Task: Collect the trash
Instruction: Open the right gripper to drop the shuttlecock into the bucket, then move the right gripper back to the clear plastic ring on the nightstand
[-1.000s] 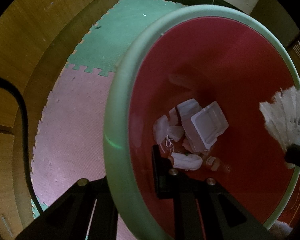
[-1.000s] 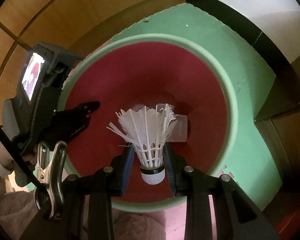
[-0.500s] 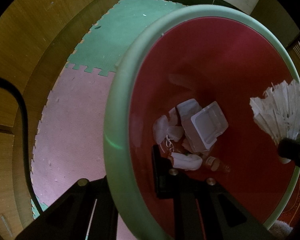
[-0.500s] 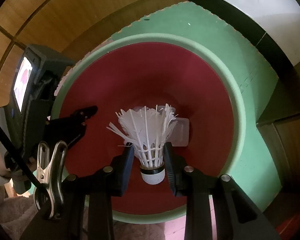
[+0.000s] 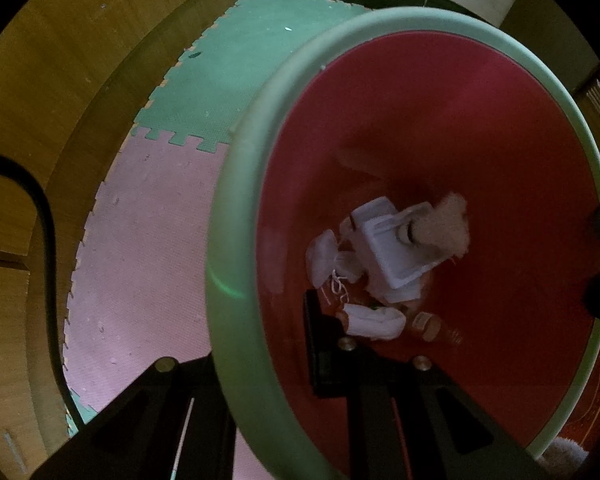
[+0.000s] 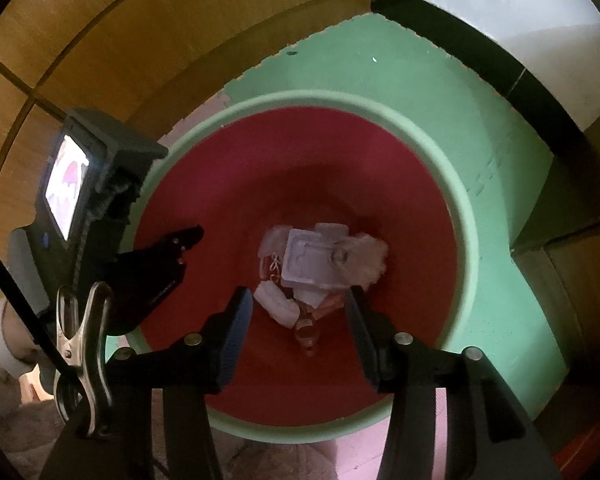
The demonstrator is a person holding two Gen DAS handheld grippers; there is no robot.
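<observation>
Dropped from the right tongs [image 6: 297, 322], the feathered white shuttlecock [image 5: 440, 228] now lies on the smooth white plastic tray [image 5: 392, 252] at the bottom of the bin [image 5: 235, 184], among crumpled wrappers. Those tongs are opening with nothing between them. The left tongs [image 5: 259, 364] are clamped on the bin's pale green rim. Glossy red walls taper downward. Green and pink foam mats [image 5: 147, 240] cover the floor beside wood panelling.

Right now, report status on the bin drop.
Left gripper shut on bin rim. Right gripper opening, nothing between jaws. Shuttlecock lies in bin on trash. Nothing in the way.
</observation>
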